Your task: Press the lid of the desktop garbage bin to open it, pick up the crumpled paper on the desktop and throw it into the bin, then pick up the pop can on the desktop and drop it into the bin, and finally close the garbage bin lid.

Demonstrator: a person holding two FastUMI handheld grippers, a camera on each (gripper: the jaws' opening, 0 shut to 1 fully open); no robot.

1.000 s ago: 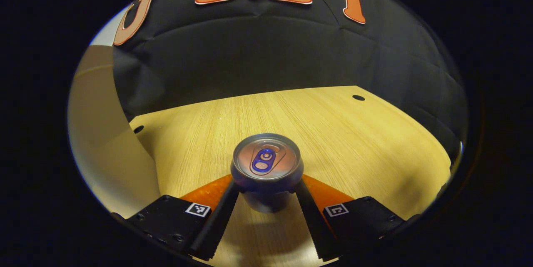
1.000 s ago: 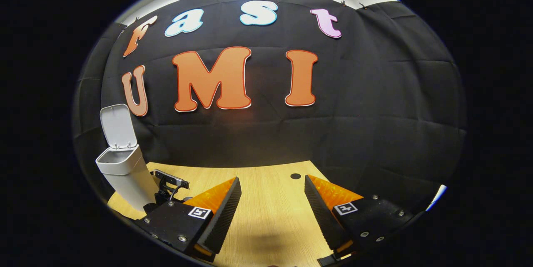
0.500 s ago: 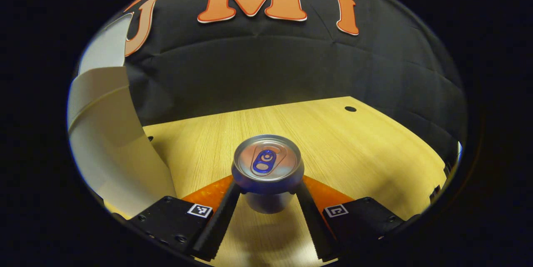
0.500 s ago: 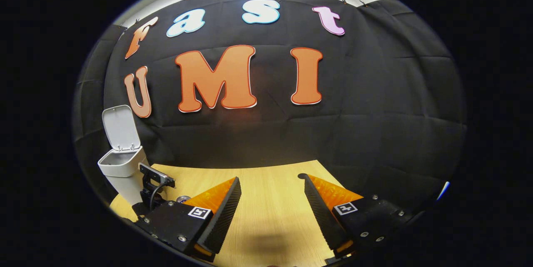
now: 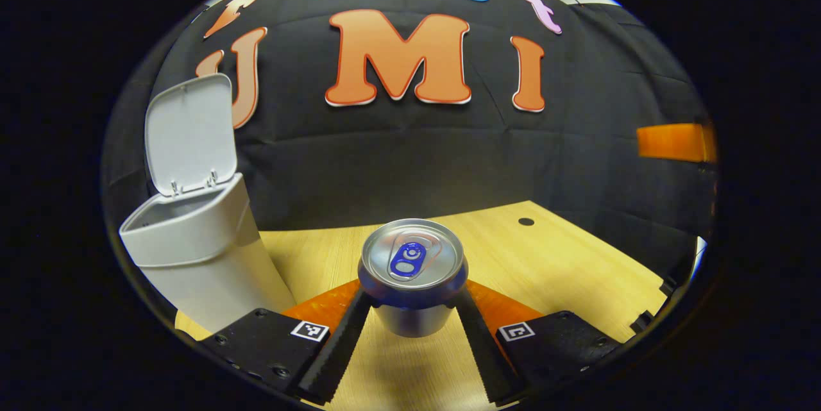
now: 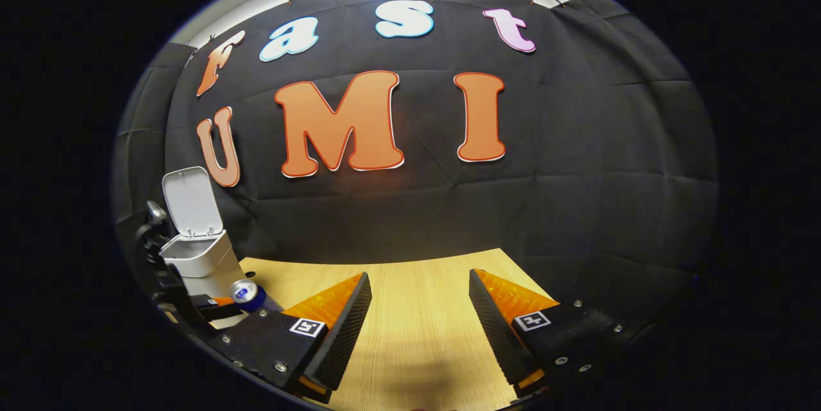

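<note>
A pop can (image 5: 412, 273) with a silver top and a blue tab stands upright between my left gripper's two fingers, which press on its sides; the left gripper (image 5: 412, 299) holds it above the wooden desktop (image 5: 577, 270). The white bin (image 5: 199, 251) stands to the left with its lid (image 5: 187, 132) raised and its mouth open. In the right gripper view, the right gripper (image 6: 420, 292) is open over the desktop with nothing between its fingers. Far left there, the left gripper (image 6: 218, 308) carries the can (image 6: 247, 293) next to the bin (image 6: 199, 257).
The black cloth wall closes off the back of the desktop. A small dark hole (image 5: 526, 222) sits in the desktop at the back right. One finger of the right gripper (image 5: 673, 142) shows at the right edge of the left gripper view.
The left gripper has lifted the can and tilted upward, so the bin's open mouth and raised lid have come into sight at the left. The right gripper has barely shifted.
</note>
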